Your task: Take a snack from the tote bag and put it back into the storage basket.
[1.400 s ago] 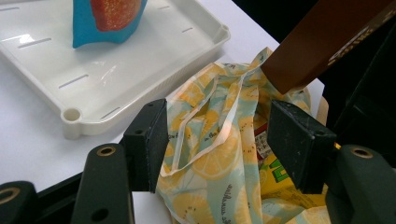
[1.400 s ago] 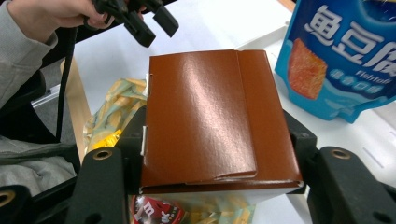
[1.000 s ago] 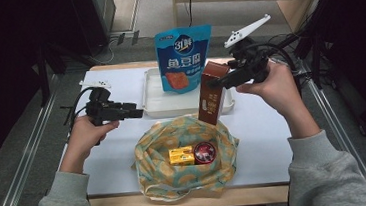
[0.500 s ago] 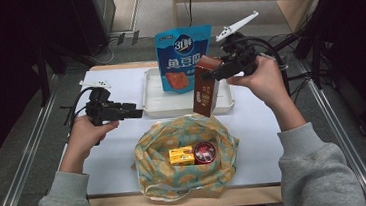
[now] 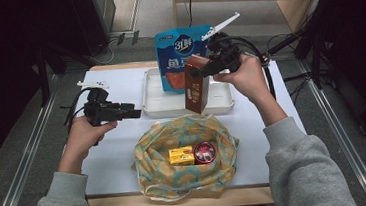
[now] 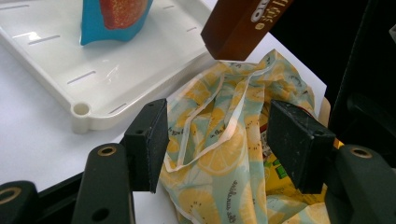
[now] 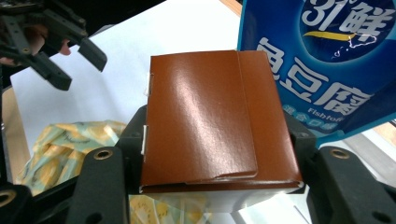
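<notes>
Left gripper [image 5: 134, 112]: held level above the table [image 5: 125, 153], jaws apart with nothing between them, aimed toward the bag.
Cloth bag [image 5: 151, 161]: lemon-print, mouth open near the table's front edge; inside lie a yellow box [image 5: 181, 156] and a red round tin [image 5: 205, 152], their print too small to read.
White tray [image 5: 153, 98]: behind the bag; a blue pouch [image 5: 176, 48] stands in it, its lower part hidden by the carton.
Brown carton [image 5: 196, 84]: gripped at its top by the right gripper [image 5: 203, 72], hanging between tray and bag.
</notes>
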Demonstrator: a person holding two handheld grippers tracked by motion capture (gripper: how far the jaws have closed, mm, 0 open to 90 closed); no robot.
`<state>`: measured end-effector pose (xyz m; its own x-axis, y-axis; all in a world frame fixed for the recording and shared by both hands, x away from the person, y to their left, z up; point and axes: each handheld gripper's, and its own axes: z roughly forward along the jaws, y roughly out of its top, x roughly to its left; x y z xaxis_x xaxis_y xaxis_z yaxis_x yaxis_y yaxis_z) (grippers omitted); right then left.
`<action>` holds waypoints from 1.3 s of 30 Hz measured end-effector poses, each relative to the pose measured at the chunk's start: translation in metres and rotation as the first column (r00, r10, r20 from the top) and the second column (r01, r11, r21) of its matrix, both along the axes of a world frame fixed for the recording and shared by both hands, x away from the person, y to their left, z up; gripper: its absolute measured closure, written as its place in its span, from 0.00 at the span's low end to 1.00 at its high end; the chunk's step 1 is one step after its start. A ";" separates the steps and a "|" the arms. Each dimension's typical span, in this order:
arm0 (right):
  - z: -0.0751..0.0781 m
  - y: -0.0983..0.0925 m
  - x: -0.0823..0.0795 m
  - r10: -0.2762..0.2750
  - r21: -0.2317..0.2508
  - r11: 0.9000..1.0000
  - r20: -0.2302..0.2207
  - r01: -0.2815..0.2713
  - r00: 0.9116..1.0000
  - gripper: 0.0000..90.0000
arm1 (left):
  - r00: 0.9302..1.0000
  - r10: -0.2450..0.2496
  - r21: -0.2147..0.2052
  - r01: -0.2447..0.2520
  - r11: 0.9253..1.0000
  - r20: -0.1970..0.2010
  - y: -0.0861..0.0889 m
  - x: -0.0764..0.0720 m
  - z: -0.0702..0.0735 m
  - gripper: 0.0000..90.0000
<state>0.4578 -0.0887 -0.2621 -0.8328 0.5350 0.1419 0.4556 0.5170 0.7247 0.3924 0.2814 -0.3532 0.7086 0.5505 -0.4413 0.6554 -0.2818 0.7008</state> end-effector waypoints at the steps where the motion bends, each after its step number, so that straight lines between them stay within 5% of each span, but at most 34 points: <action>1: -0.001 0.002 0.002 0.001 0.002 1.000 0.000 -0.001 1.000 0.49 | 1.000 0.003 -0.001 -0.003 1.000 0.000 0.000 -0.001 0.000 0.44; 26: -0.027 0.040 0.046 -0.044 0.017 0.999 -0.017 0.044 0.999 0.50 | 1.000 0.021 -0.005 -0.021 1.000 -0.001 0.009 -0.009 0.000 0.44; 39: -0.048 0.046 0.060 -0.069 0.001 0.998 -0.028 0.069 0.997 0.50 | 1.000 0.016 -0.004 -0.016 1.000 -0.003 0.008 -0.009 0.000 0.44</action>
